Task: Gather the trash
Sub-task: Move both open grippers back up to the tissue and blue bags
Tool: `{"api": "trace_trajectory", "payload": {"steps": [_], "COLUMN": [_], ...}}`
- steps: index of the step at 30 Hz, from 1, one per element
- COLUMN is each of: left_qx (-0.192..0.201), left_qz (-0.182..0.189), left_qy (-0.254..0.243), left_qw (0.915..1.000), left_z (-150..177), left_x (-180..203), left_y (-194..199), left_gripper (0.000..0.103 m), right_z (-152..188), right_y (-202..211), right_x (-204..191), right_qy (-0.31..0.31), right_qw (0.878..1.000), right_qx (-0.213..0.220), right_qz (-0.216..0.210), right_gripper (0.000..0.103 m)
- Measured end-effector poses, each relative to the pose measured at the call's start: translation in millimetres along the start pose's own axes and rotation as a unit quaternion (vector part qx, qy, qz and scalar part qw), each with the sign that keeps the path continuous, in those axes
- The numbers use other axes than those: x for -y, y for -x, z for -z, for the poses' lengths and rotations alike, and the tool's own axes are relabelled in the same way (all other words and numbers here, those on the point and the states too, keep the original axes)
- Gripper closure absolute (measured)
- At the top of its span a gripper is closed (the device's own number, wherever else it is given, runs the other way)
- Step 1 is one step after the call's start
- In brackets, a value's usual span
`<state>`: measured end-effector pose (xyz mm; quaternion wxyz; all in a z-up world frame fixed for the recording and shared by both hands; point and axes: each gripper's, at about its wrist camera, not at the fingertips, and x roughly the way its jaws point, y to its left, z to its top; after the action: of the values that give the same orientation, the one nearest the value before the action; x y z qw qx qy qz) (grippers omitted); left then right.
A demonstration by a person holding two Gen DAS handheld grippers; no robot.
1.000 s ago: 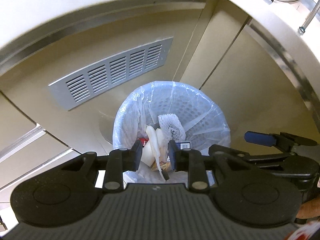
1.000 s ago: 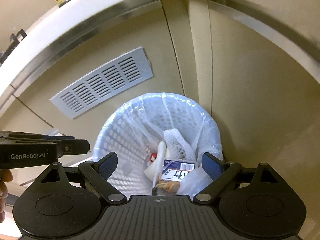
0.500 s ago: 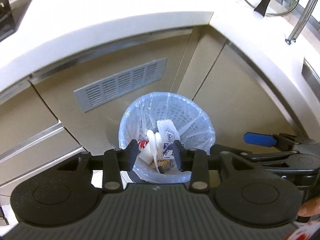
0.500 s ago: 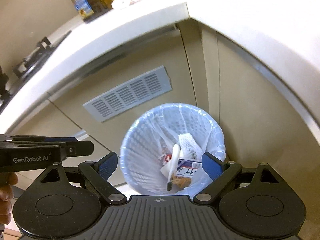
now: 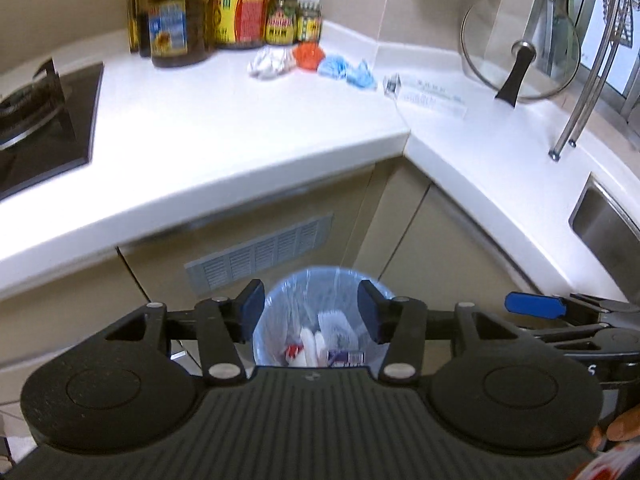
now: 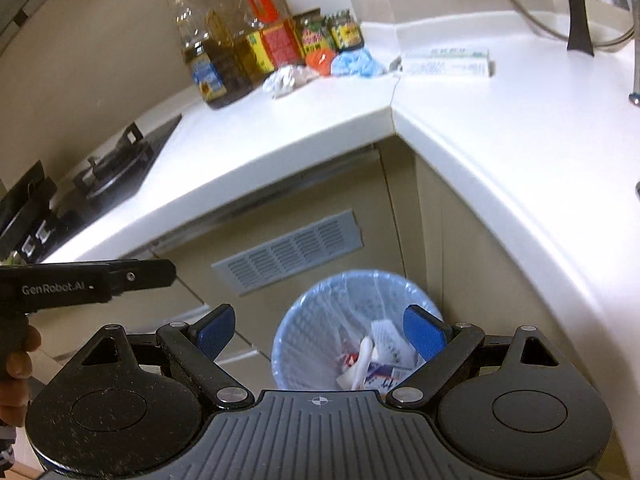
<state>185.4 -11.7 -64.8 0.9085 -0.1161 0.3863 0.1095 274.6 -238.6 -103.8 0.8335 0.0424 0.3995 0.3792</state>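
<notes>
White counter (image 5: 224, 128) wraps around a corner of beige cabinets, and on the floor below that corner stands the blue bin (image 6: 304, 320), lined with a clear bag. I hold my left gripper (image 5: 311, 312) above the bin with its jaws spread wide and nothing between them; my right gripper (image 6: 320, 330) hangs over the bin too, jaws wide and empty. Inside the bin lie a white foam net (image 6: 386, 340), a white plastic piece (image 6: 362, 364) and a small printed carton (image 6: 380, 376). Up on the counter, well beyond the bin at the back of the corner, a crumpled white wad (image 5: 268, 63), an orange scrap (image 5: 308, 53) and a crumpled blue piece (image 5: 346, 70) sit side by side just in front of the oil bottles (image 5: 176, 20) and jars (image 5: 286, 24). To the right of these lies a long white box (image 6: 446, 63), and further right a glass lid (image 5: 520, 44) leans against the wall. A grey vent (image 6: 288, 252) is set in the cabinet behind the bin.
</notes>
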Motion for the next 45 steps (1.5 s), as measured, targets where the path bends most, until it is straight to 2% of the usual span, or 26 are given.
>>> {"api": "trace_trajectory", "payload": {"steps": [6, 13, 21, 28, 35, 45], "left_qx": [0.024, 0.043, 0.058, 0.068, 0.069, 0.057], "left_qz": [0.005, 0.019, 0.027, 0.029, 0.029, 0.027], "left_qy": [-0.012, -0.039, -0.07, -0.096, -0.115, -0.133], "left_qw": [0.9996, 0.9981, 0.9955, 0.9926, 0.9905, 0.9891], "left_z": [-32.2, -87.5, -155.7, -207.5, -238.0, -259.9], "left_x": [-5.4, -20.4, -45.2, -60.4, -69.6, -74.7], "left_y": [-4.5, -30.7, -77.6, -125.9, -172.1, -219.6], "left_gripper": [0.054, 0.054, 0.054, 0.054, 0.053, 0.048], "right_z": [-28.8, -72.9, -135.1, -180.6, -212.1, -239.7], "right_y": [-1.6, -20.6, -64.2, -109.1, -148.8, -182.1], "right_x": [3.8, 3.8, 6.5, 18.9, 26.2, 31.4], "right_qy": [0.0, 0.001, 0.013, 0.023, 0.037, 0.049], "right_qw": [0.999, 0.997, 0.994, 0.991, 0.99, 0.988], "right_qx": [0.031, 0.064, 0.096, 0.106, 0.106, 0.112], "right_qz": [0.016, 0.033, 0.055, 0.074, 0.088, 0.091], "right_gripper": [0.012, 0.012, 0.012, 0.012, 0.013, 0.013]}}
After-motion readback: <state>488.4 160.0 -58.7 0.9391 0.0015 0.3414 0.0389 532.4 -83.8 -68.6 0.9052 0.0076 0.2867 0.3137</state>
